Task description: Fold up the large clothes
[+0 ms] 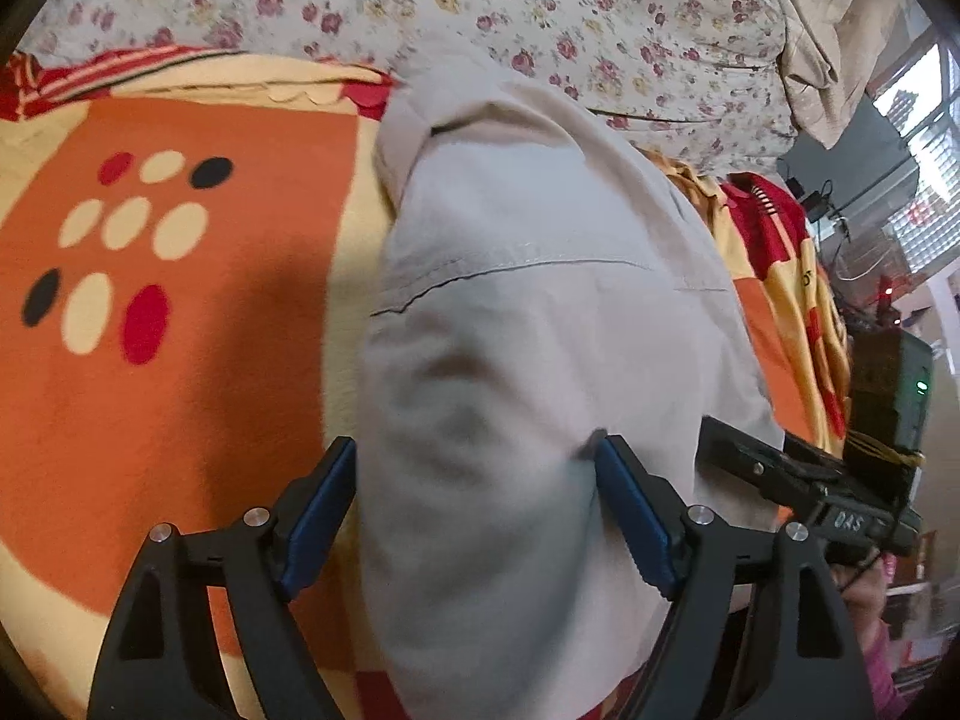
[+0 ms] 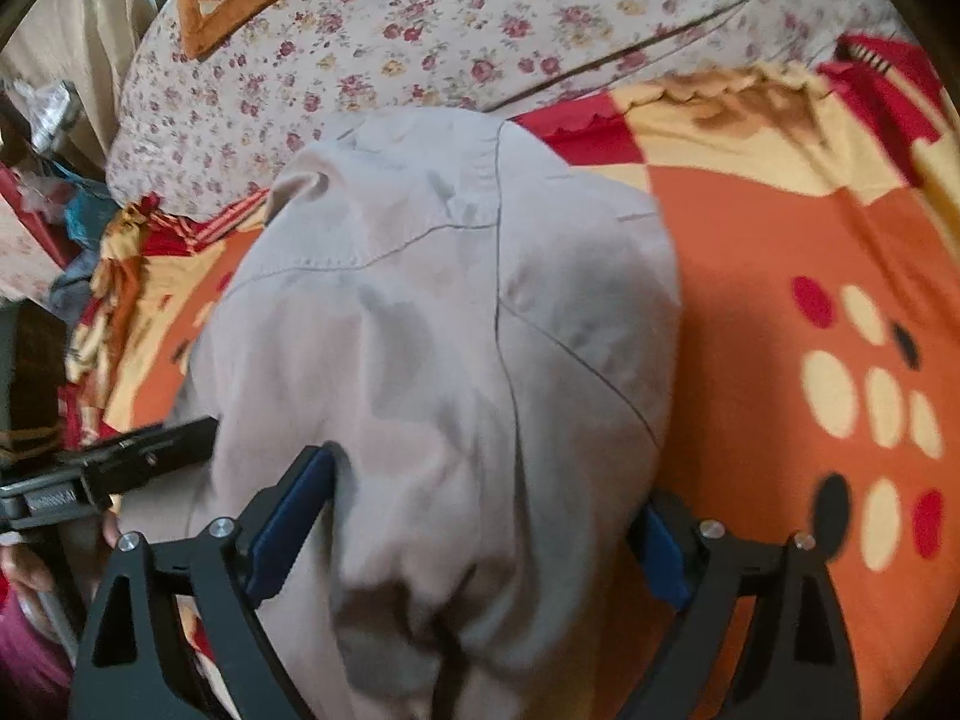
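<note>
A large beige garment, apparently trousers (image 1: 528,312), lies lengthwise on an orange patterned blanket (image 1: 198,360); it also shows in the right wrist view (image 2: 444,324). My left gripper (image 1: 477,468) is open, its blue pads either side of a bunched end of the cloth. My right gripper (image 2: 486,504) is open too, with the cloth draped between its pads and covering the right one. The right gripper (image 1: 798,480) shows at the right of the left wrist view, and the left gripper (image 2: 114,468) at the left of the right wrist view.
A floral pillow or quilt (image 1: 540,18) lies at the far end of the bed. A beige curtain (image 1: 834,30) and electronics on a stand (image 1: 888,396) are to the right. Clutter (image 2: 54,192) sits beside the bed on the left.
</note>
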A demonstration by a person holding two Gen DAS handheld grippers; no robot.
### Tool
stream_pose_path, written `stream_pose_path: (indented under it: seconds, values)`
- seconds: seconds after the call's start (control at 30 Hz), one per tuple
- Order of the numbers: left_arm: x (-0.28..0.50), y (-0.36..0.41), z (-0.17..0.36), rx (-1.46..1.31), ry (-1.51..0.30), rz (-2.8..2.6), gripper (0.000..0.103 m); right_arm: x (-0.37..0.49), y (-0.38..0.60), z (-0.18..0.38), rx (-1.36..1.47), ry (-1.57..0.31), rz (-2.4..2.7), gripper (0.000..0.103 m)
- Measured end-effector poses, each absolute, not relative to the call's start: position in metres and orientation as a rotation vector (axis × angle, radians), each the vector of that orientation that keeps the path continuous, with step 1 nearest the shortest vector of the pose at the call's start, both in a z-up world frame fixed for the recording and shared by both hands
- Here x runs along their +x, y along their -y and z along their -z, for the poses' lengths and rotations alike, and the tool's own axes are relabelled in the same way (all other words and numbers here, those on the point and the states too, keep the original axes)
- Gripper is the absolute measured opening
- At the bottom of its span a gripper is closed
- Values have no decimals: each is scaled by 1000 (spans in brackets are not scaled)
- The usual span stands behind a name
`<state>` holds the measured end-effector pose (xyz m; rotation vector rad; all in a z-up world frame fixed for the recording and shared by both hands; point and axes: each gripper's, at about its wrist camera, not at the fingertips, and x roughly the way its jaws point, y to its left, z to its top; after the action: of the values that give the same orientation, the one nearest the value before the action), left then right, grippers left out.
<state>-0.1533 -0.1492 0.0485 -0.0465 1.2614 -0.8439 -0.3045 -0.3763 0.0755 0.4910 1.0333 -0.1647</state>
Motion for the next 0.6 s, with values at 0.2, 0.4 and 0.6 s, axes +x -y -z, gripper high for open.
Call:
stream_pose_path:
  seconds: [0.2,0.4,0.6]
  values:
    - [-142,158,-41,-70,-1306,888,82,-285,395,-60,659,-982,53,98]
    - [-145,157,-44,-80,-1280,906,62,-271,391,-55,651,-962,29,82]
    - [-165,145,-76,-33,-1178,914,31,-274,369,-76,539,-913,23,51]
